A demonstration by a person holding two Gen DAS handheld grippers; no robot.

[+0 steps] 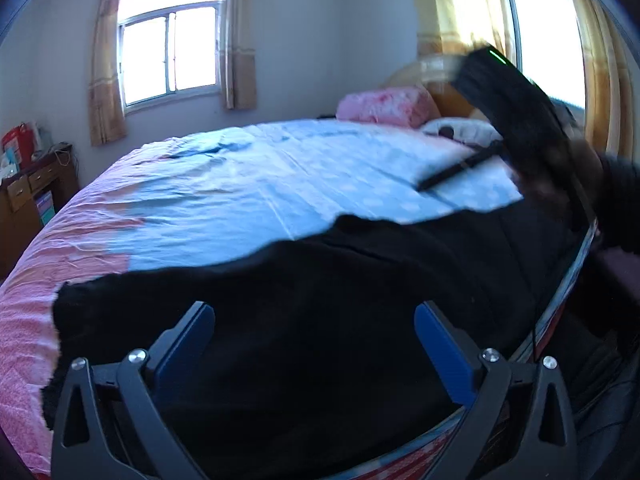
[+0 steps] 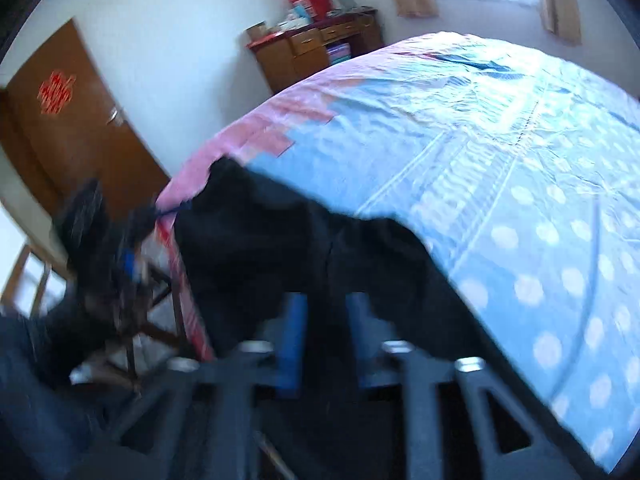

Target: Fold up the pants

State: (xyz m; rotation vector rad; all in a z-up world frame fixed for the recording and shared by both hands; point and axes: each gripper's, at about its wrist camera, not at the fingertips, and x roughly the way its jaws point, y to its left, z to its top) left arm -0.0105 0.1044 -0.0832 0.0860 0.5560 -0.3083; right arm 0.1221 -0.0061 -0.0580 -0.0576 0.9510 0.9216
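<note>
- The bed (image 1: 248, 184) fills most of both views, under a blue dotted cover with pink bands along its foot, at 8 o'clock in the left wrist view.
- The pants (image 1: 320, 304), black, lie flat across the bed's near edge; in the left view they run from 8 o'clock to 3 o'clock, in the right view (image 2: 260, 240) from the centre down to 6 o'clock. Whether they are already doubled over I cannot tell: the cloth is too dark to show layers.
- A door (image 2: 68, 128), brown with a red paper cutting on it, stands at 9 o'clock in the right view.
- A desk (image 2: 316, 50) stands against the wall at 12 o'clock in the right view. Its top carries a red box and other small packs, too blurred to name; its open middle shelf holds what look like stacked books.
- A pink pillow (image 1: 384, 106) lies at the head of the bed, at 1 o'clock in the left view.
- The left gripper (image 1: 314, 344) hangs over the pants with its blue pads spread wide; nothing is between them.
- The right gripper (image 2: 324, 344) points down at the pants with its pads parted by a narrow gap and not pressing on the cloth. In the left view it (image 1: 420, 186) shows blurred at 2 o'clock, above the cover.
</note>
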